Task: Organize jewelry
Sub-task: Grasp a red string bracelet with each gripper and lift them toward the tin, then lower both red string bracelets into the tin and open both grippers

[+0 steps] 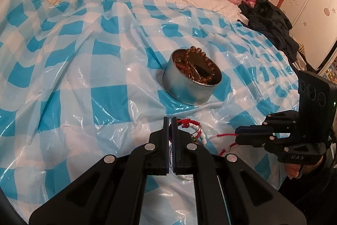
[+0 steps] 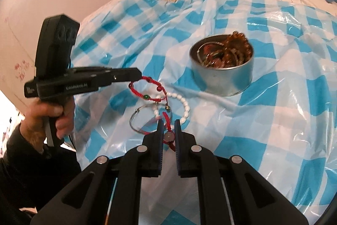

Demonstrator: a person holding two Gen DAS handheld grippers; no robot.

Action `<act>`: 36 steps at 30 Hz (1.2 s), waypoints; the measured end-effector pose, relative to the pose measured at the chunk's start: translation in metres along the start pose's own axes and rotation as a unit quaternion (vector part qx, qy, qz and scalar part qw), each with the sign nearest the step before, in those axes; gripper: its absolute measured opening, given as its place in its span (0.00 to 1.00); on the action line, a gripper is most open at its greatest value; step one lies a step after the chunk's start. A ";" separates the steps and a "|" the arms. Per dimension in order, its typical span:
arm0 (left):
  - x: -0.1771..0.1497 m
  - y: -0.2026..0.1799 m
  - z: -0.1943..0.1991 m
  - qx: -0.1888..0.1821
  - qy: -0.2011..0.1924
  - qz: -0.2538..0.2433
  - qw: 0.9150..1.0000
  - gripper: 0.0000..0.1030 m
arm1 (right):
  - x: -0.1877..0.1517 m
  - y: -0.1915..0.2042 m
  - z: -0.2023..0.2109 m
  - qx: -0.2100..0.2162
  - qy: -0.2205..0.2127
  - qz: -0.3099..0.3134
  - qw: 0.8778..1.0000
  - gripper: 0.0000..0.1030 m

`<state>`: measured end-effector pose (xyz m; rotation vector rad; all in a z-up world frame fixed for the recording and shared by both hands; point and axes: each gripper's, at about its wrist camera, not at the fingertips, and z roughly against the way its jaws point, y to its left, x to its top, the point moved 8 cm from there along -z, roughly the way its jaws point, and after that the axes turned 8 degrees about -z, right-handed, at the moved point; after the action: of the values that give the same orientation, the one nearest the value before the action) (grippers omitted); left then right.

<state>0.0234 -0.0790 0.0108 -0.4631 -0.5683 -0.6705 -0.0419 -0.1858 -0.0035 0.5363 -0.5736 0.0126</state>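
White lettering reading "GenRobot.AI" runs along the black side of the left claw, seen from the right wrist camera. On the right claw, raised letters near the handle look like "UAS" but cannot be read with certainty. Nothing else is legible.
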 end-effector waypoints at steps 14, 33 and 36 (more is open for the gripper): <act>0.028 -0.008 0.006 -0.011 -0.047 0.009 0.999 0.02 | 0.040 -0.006 0.059 0.037 -0.144 -0.034 0.988 0.10; 0.072 -0.027 -0.011 -0.027 -0.088 0.028 0.995 0.02 | 0.073 -0.013 0.085 0.061 -0.221 -0.064 0.971 0.10; 0.080 -0.029 -0.016 -0.023 -0.092 0.028 0.995 0.02 | 0.079 -0.013 0.082 0.064 -0.221 -0.068 0.971 0.10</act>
<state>0.0601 -0.1440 0.0542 -0.5858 -0.7127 -0.5925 -0.0152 -0.2475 0.0891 0.7093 -0.9754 -0.2054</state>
